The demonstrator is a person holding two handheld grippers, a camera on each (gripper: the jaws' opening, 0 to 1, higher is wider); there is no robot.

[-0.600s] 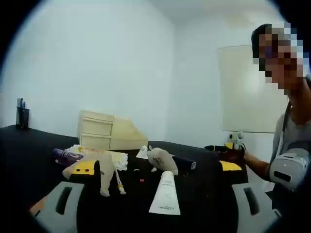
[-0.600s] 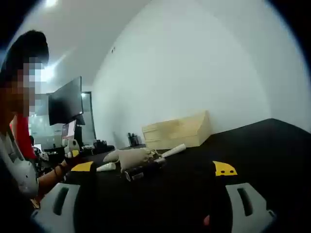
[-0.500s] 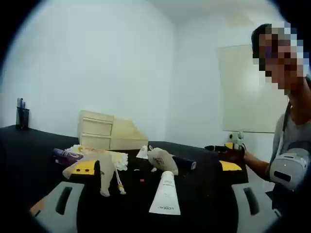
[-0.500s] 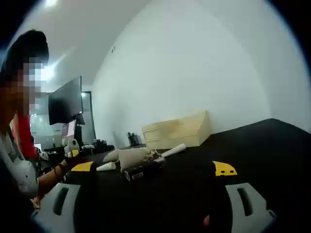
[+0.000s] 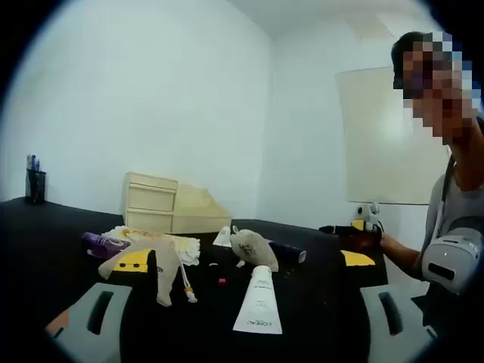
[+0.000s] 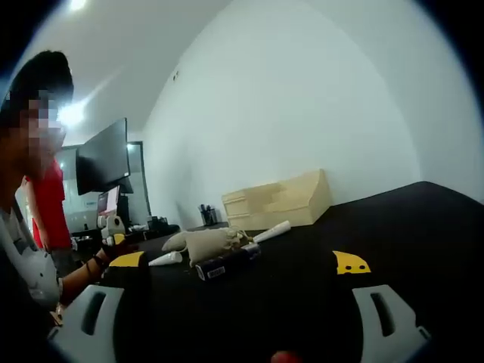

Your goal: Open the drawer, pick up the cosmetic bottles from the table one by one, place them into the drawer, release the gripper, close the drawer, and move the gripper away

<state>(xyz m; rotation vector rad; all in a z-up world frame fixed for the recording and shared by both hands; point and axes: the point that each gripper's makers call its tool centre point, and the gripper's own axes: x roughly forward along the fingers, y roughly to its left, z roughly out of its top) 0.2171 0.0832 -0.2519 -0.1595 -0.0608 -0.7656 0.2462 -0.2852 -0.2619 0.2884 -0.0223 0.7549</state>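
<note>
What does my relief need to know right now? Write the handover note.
Left gripper: open, empty, low over the black table.
Right gripper: open, empty.
Drawer unit: at the table's far edge, drawers shut.
White tube lies nearest the left gripper; dark bottle beside the beige pouch; purple bottle by the cloth.
Done: nothing. Left: everything, starting with opening the drawer.

You've got a black counter [image 5: 45, 227], pale cream drawer unit [image 5: 151, 203], white tube [image 5: 258, 302] w/ dark lettering, purple bottle [image 5: 102, 243], beige drawstring pouch [image 5: 252, 247], dark bottle [image 6: 224, 263].
</note>
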